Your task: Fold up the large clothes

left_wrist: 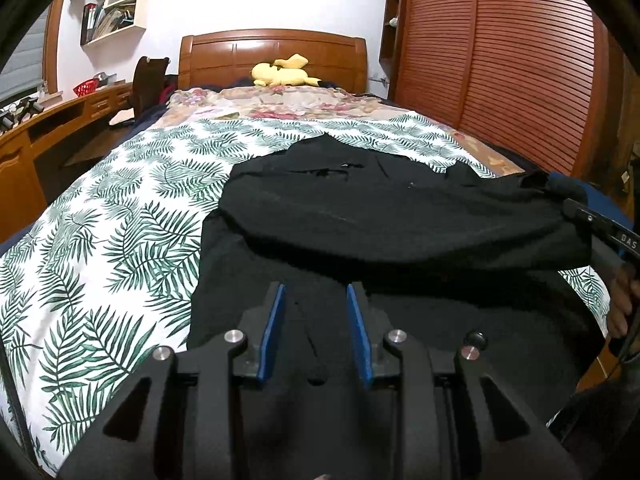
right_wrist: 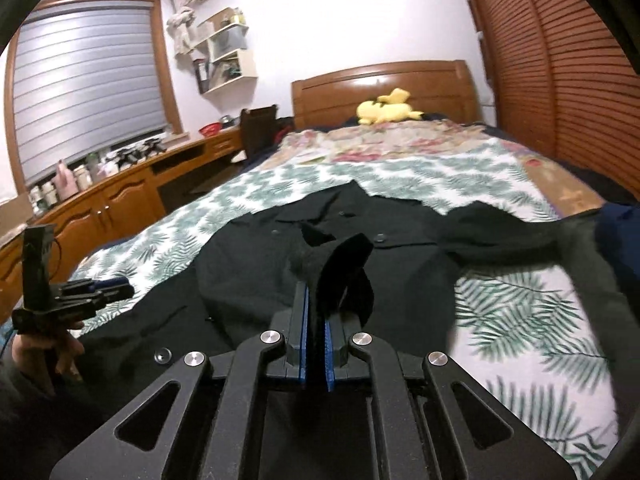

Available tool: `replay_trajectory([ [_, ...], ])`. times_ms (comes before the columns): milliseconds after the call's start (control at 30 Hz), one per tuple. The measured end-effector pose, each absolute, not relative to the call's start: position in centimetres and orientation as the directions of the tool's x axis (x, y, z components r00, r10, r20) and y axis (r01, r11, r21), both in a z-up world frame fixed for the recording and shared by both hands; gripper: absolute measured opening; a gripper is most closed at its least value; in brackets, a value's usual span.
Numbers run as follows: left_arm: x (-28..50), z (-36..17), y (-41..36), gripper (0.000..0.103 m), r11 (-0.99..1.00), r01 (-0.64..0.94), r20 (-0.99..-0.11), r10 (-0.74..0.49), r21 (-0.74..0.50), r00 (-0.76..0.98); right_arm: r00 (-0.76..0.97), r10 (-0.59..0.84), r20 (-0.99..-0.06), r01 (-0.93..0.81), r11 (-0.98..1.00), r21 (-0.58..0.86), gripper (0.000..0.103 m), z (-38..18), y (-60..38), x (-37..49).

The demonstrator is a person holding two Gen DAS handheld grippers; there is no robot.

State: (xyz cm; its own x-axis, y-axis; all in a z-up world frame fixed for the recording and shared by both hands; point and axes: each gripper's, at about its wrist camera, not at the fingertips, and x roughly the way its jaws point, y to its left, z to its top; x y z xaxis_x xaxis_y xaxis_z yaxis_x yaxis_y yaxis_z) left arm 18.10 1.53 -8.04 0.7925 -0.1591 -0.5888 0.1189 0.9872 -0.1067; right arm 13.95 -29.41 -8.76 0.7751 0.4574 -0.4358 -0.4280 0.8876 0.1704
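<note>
A black buttoned shirt [left_wrist: 400, 220] lies spread on the leaf-print bedsheet [left_wrist: 120, 220]. My left gripper [left_wrist: 316, 292] hovers low over its near hem. The blue pads [left_wrist: 276, 320] stand apart, and only flat cloth shows under the gap. In the right wrist view my right gripper [right_wrist: 318, 304] is shut on a fold of the shirt [right_wrist: 260, 264]. Black cloth stands up between its pads [right_wrist: 329, 344], lifted off the bed. From the left wrist view the right gripper [left_wrist: 568, 204] holds the shirt's right end raised. A hand holds the left gripper [right_wrist: 120, 286] at the shirt's left edge.
A floral quilt [left_wrist: 280, 104] and a yellow plush toy [left_wrist: 280, 72] lie near the wooden headboard [left_wrist: 272, 48]. A wooden desk [right_wrist: 100, 208] runs along the left. A slatted wardrobe [left_wrist: 500, 60] stands close on the right. Something dark blue [right_wrist: 620, 232] lies at the bed's right edge.
</note>
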Motion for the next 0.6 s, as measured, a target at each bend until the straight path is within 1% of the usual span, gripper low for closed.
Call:
replay_trajectory([
  [67,18.2,-8.0,1.5,0.03,0.988,0.118,-0.588,-0.157,-0.104,0.793,0.793,0.426,-0.435,-0.403,0.903,0.149,0.004,-8.8,-29.8,13.2],
  [133,18.2,-8.0,1.5,0.03,0.988,0.116,-0.589,-0.154,-0.103,0.793,0.798,0.393,-0.456,-0.379,0.917,0.126,0.004,-9.2,-30.0,12.8],
  [267,18.1,-7.9,1.5,0.031,0.988,0.113,-0.587,-0.154,-0.106,0.795,0.788,0.368,-0.494,-0.362,0.925,0.111,0.004,-10.3,-30.2,12.5],
  [367,18.1,-7.9,1.5,0.031,0.988,0.109,-0.583,-0.151,-0.107,0.798,0.794,0.345,-0.5,-0.346,0.934,0.095,0.004,-10.6,-30.5,12.1],
  [533,18.2,-8.1,1.3,0.031,0.989,0.109,-0.585,-0.15,-0.104,0.797,0.772,0.363,-0.522,-0.357,0.927,0.116,0.004,-11.5,-30.7,12.2],
  [567,18.1,-8.0,1.2,0.031,0.989,0.11,-0.583,-0.149,-0.101,0.799,0.763,0.36,-0.537,-0.359,0.927,0.11,0.005,-11.8,-30.4,12.4],
  [600,18.1,-7.9,1.1,0.031,0.989,0.111,-0.58,-0.148,-0.098,0.801,0.759,0.351,-0.549,-0.357,0.929,0.1,0.009,-12.1,-30.1,12.7],
])
